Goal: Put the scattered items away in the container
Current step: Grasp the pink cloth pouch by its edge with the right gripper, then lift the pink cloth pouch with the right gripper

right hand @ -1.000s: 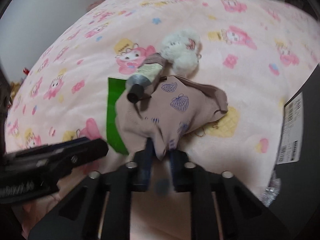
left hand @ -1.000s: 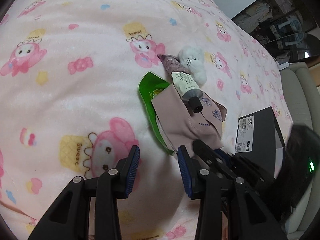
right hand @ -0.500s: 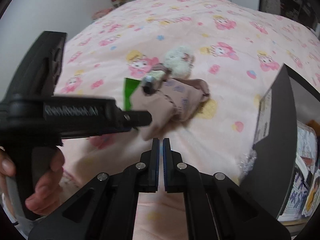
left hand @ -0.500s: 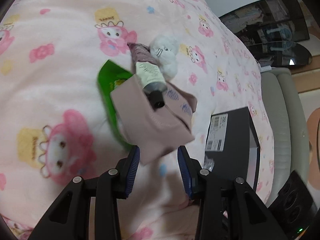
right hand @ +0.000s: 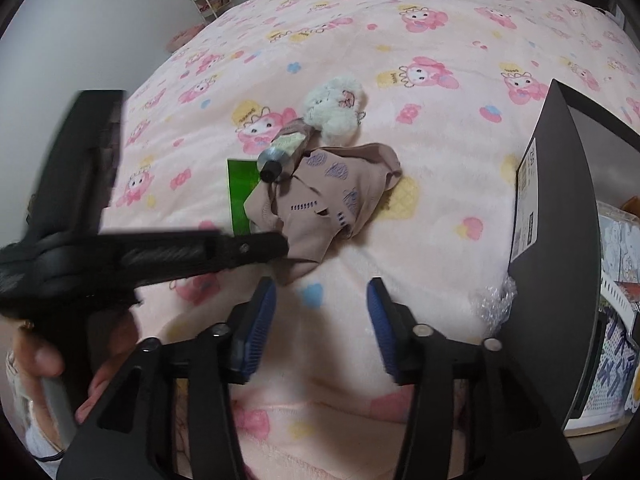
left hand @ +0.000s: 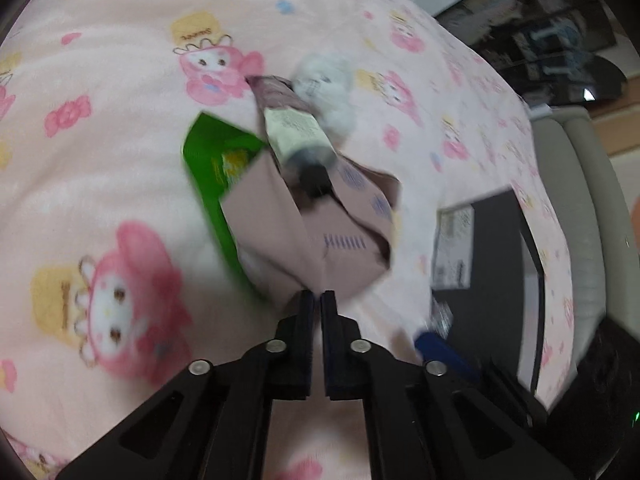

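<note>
Left gripper (left hand: 321,300): clamped tight on near corner of the pink cloth (left hand: 304,236); half a second ago its jaws were spread with the cloth edge between them, so this is a fresh grab.
Right gripper (right hand: 320,300): jaws wide apart, nothing between the blue pads (right hand: 260,320); it was pinched on this same cloth a second ago and was pressed together off the cloth half a second ago, so it has let go and backed away.
Handover read: cloth passed right to left, judging by the swap.
Pink cloth: mostly lying on the bedspread (right hand: 440,92), near corner lifted a little at the left fingers; right view shows the left gripper's tip (right hand: 276,246) at its lower-left edge.
Cream tube (right hand: 282,150): black cap end rests on top of the cloth, so it may roll off when the cloth lifts.
Green packet (right hand: 239,188): flat, partly under the cloth, touching it.
White plush (right hand: 334,110): just beyond the tube, touching its far end.
Black box (right hand: 556,216): stands to the right of the pile, apart from it; likely the container.
Task status: nothing visibly from this pile in the box yet; cloth looks like the first to go.
Blur: left view is smeared, fine detail unclear.
</note>
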Tool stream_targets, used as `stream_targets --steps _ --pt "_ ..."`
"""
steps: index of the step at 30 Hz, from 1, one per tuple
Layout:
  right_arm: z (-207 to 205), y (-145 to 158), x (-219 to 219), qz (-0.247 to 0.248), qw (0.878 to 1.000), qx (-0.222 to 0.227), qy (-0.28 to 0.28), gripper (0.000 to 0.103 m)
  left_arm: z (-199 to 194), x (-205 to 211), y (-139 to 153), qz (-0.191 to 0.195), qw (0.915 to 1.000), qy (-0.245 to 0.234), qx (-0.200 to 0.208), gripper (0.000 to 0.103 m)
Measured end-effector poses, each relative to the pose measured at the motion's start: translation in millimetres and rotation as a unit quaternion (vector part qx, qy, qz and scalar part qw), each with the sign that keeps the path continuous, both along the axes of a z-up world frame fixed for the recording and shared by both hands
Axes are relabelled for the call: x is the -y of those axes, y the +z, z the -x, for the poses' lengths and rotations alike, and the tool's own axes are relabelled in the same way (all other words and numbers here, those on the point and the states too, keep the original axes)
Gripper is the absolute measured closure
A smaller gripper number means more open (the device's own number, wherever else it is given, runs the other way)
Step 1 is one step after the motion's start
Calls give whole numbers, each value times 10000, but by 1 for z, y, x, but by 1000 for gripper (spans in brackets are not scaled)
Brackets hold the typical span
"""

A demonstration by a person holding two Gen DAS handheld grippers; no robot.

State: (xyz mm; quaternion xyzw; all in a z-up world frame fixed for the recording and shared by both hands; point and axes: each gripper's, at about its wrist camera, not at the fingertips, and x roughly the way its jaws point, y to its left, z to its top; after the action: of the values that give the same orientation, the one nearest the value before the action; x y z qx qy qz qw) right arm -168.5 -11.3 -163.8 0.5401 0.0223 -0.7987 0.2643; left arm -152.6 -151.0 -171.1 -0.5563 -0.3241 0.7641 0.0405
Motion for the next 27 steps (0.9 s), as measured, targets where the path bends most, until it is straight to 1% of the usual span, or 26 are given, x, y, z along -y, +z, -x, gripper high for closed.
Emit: stream_targets --steps 3,5,6,9,10,11,13,16,19,21,23,27 --pt "-2 0 6 -16 9999 27 102 43 -18 6 9 59 9999 90 -133 102" --pt "2 -5 10 -4 9999 84 131 38 -23 14 15 294 9989 264 -234 102" --pt "7 -9 13 26 9999 121 114 38 -23 16 16 345 9984 369 -250 101" --pt "24 -20 20 261 9992 294 83 38 -20 29 11 206 9977 612 -224 99" --pt "29 -25 25 307 9989 337 142 40 -20 34 11 208 9972 691 -218 98" --pt "35 -32 29 296 9987 382 159 61 -16 37 8 183 9971 715 -201 97" --pt "43 -45 36 124 9985 493 199 93 -13 43 4 37 9967 796 -165 97" --pt "37 -43 32 320 9988 344 143 100 -11 47 1 -111 9965 810 -146 97" --pt "25 -30 26 337 9992 119 182 101 -9 43 1 -207 9968 753 -174 96" --pt "14 -15 20 384 9989 -75 240 102 -9 40 3 -221 9970 714 -218 96" --pt "4 0 14 457 9983 -205 287 102 -9 36 5 -168 9974 653 -245 96" --pt "-26 28 -3 509 9967 -491 410 103 -13 25 8 108 9984 515 -225 96"
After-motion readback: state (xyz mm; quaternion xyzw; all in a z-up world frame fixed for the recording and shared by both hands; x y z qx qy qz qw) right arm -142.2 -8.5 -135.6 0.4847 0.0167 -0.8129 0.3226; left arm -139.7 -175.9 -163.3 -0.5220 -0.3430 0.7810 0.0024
